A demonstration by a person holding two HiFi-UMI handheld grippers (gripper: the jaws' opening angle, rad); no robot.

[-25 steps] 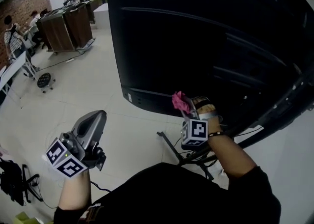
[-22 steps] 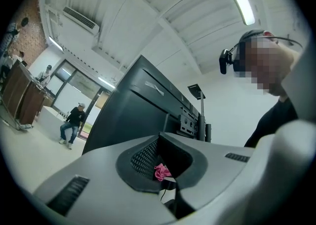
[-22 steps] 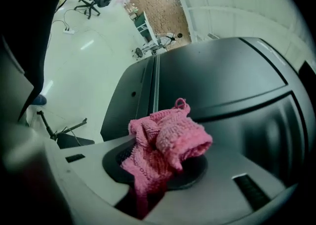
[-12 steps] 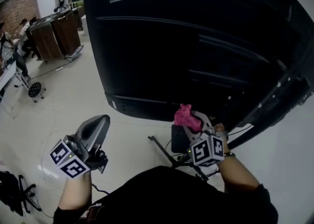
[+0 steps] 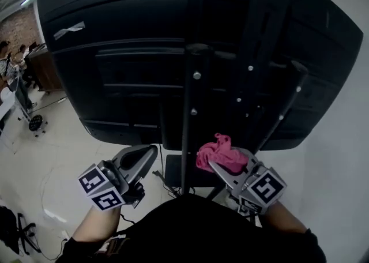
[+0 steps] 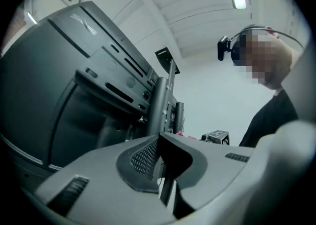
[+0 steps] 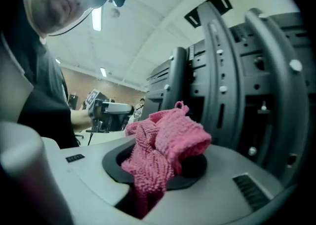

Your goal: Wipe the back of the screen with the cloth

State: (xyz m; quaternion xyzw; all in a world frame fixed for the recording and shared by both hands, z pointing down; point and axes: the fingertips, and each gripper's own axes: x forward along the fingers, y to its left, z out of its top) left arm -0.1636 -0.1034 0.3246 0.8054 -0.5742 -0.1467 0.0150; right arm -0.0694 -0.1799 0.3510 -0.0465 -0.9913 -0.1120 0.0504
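Observation:
The screen's black back (image 5: 127,71) fills the upper head view, with a dark stand post (image 5: 187,112) and slanted metal brackets running down its middle. The pink cloth (image 5: 219,152) is bunched in my right gripper (image 5: 223,162), which is shut on it just below the screen's lower edge, right of the post. In the right gripper view the cloth (image 7: 168,140) bulges from the jaws, with the brackets (image 7: 222,71) close behind it. My left gripper (image 5: 145,153) is left of the post, below the screen; in its own view, the left gripper (image 6: 159,141) is shut and holds nothing.
The stand's dark base (image 5: 173,171) and cables lie on the pale tiled floor between my grippers. Far left are desks with people (image 5: 11,71), a wheeled chair (image 5: 34,122) and a black bag (image 5: 10,221). A grey wall (image 5: 346,158) is at the right.
The view has swung from the screen's left part to its middle and stand. My right gripper came down and away from the lower edge with the cloth. The left gripper shifted right.

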